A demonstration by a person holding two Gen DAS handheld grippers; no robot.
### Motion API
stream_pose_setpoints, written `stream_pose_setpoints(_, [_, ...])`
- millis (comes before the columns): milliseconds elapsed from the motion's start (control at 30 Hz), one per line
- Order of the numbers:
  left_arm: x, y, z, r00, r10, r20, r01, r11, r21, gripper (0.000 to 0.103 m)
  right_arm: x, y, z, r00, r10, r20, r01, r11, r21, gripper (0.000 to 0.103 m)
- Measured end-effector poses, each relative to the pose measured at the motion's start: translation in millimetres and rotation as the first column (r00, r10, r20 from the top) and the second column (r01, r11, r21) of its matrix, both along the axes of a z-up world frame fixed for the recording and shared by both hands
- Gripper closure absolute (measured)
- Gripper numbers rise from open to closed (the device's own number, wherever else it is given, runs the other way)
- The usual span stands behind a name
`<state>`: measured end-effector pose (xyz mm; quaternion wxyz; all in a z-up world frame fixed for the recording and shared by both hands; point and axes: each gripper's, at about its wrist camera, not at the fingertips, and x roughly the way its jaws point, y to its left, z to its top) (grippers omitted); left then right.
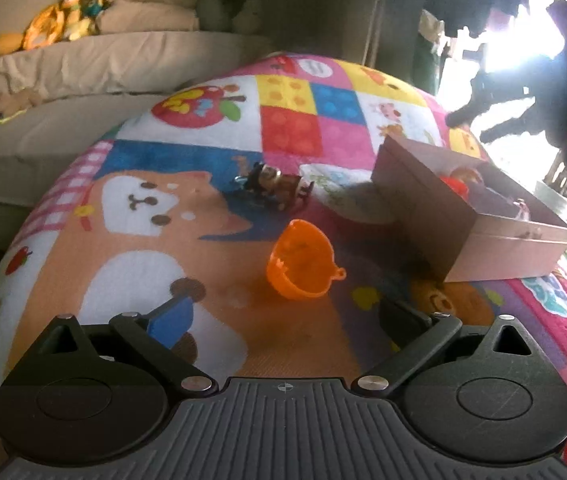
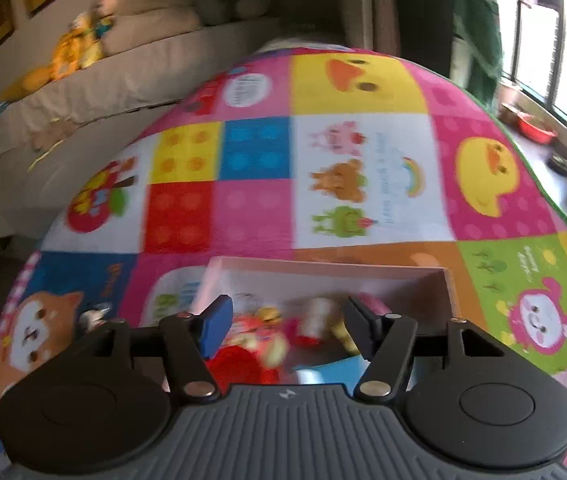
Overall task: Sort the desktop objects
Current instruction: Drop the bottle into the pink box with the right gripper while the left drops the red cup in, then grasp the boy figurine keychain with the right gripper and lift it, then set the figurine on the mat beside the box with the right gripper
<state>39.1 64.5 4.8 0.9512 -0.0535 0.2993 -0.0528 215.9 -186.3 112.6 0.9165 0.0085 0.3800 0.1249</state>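
Orange cup [image 1: 303, 264] on mat [image 1: 219, 128], pink box [image 2: 323, 276] holding toys, seemingly small figures

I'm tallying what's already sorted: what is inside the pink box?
The pink box holds a blurred jumble of small toys, red, yellow and pink. The gripper hides its near end; single items cannot be identified.

You have an orange half-shell capsule [image 1: 302, 261] lying on its side on the patterned mat, hollow facing up toward you, a small loop tab on its right edge. Beyond it and apart lies a dark brown toy figure [image 1: 273, 185], tipped over. To the right your pink cardboard box [image 1: 427, 204] stands open, holding a blurred heap of small red, yellow and pink toys [image 2: 267, 340]
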Motion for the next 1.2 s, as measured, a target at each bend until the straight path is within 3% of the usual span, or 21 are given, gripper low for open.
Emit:
stream_pose_setpoints(167, [-3, -2, -2, 1.0, 0.001, -0.004, -0.001, 1.0, 0.005, 0.001, 8, 73, -3, 0.979, 0.186, -0.079, -0.184, 0.982, 0.034, 0.03])
stream_pose_setpoints(367, [-9, -5, -1, 0.999, -0.025, 0.035, 0.025, 1.0, 0.013, 0.001, 35, 176, -45, 0.948, 0.269, -0.172, -0.286, 0.955, -0.08, 0.03])
stream_pose_setpoints(467, [-9, -1, -1, 0.999, -0.027, 0.036, 0.027, 1.0, -0.014, 0.001, 41, 206, -62, 0.936, 0.304, -0.179, -0.334, 0.928, -0.168, 0.03])
stream_pose_setpoints(500, [-9, 0, -1, 0.999, -0.027, 0.034, 0.027, 0.999, -0.024, 0.001, 42, 212, -67, 0.934, 0.31, -0.179, -0.343, 0.917, -0.203, 0.032])
stream_pose_setpoints(567, [-9, 2, -1, 0.999, -0.026, 0.035, 0.027, 0.999, -0.037, 0.001, 41, 220, -75, 0.925, 0.327, -0.191, -0.368, 0.894, -0.254, 0.055])
stream_pose_setpoints(600, [-9, 2, -1, 0.999, -0.026, 0.036, 0.028, 0.999, -0.041, 0.001, 40, 221, -76, 0.917, 0.338, -0.213, -0.386, 0.886, -0.258, 0.073])
stream_pose_setpoints(667, [-10, 4, -1, 0.999, -0.024, 0.038, 0.026, 0.998, -0.05, 0.001, 35, 214, -71, 0.914, 0.337, -0.227, -0.386, 0.895, -0.225, 0.076])
stream_pose_setpoints(767, [-9, 6, -1, 0.999, -0.02, 0.031, 0.022, 0.998, -0.064, 0.001, 10, 188, -45, 0.906, 0.367, -0.211, -0.395, 0.913, -0.104, 0.076])
stream_pose_setpoints(967, [-7, 7, -2, 1.0, -0.018, 0.016, 0.019, 0.997, -0.073, 0.001, -79, 96, 17, 0.918, 0.392, -0.066, -0.39, 0.92, 0.041, 0.076])
stream_pose_setpoints(1067, [-5, 7, -2, 1.0, -0.009, -0.001, 0.009, 0.998, -0.068, 0.001, -119, 52, 18, 0.934, 0.351, -0.067, -0.348, 0.936, 0.055, 0.076])
stream_pose_setpoints(1200, [-2, 5, -4, 1.0, -0.009, -0.017, 0.008, 0.999, -0.048, 0.001, -158, 8, -17, 0.947, 0.287, -0.145, -0.275, 0.956, 0.097, 0.076])
